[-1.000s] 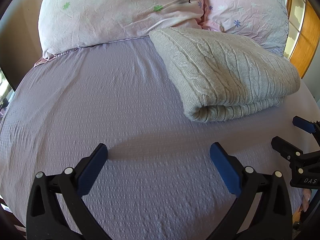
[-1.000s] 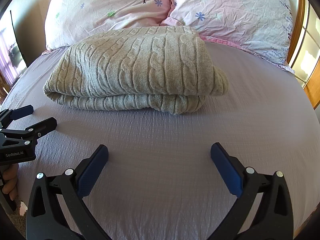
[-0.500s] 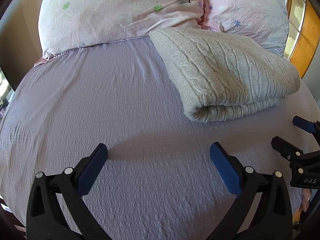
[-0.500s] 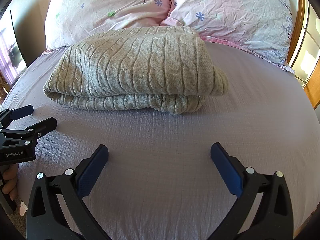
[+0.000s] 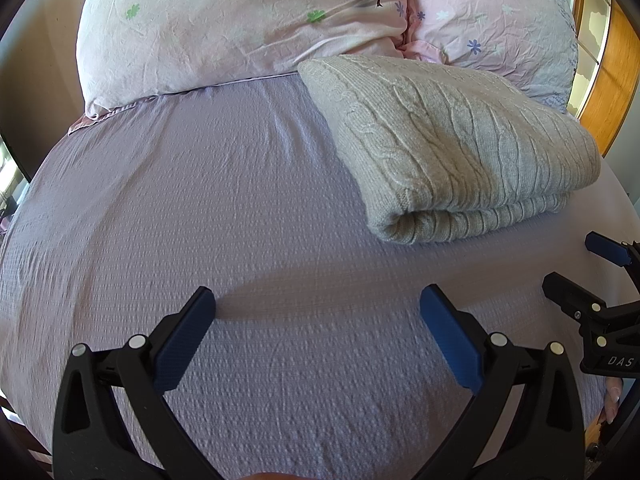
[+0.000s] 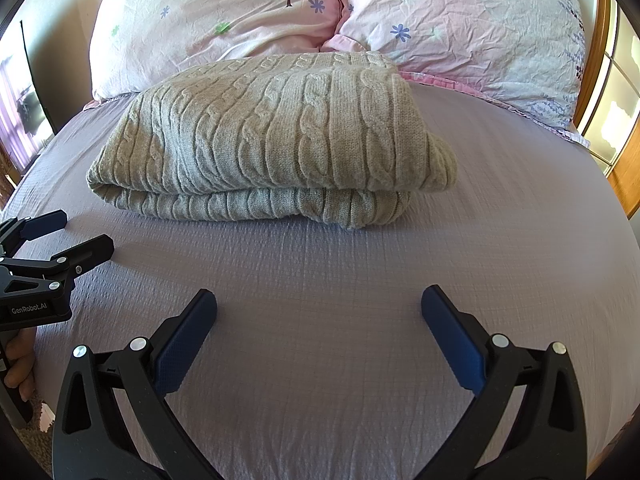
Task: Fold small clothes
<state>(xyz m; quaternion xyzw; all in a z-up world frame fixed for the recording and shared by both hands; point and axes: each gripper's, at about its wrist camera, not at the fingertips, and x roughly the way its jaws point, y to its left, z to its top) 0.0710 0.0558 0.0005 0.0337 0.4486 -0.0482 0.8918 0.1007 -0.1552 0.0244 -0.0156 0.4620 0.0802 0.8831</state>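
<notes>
A grey cable-knit sweater (image 6: 272, 136) lies folded in a thick rectangle on the lilac bed sheet (image 6: 340, 300), its folded edge toward me; it also shows in the left wrist view (image 5: 460, 152) at the right. My left gripper (image 5: 318, 312) is open and empty above the sheet, left of and nearer than the sweater. My right gripper (image 6: 319, 312) is open and empty above the sheet just in front of the sweater. Each gripper shows at the edge of the other's view, the right one (image 5: 580, 272) and the left one (image 6: 60, 236), both open.
Two pink flowered pillows (image 6: 240, 20) (image 6: 472, 32) lie behind the sweater at the head of the bed. A wooden frame with window panes (image 6: 612, 120) stands at the right. The bed's left edge drops off near a dark wall (image 6: 24, 92).
</notes>
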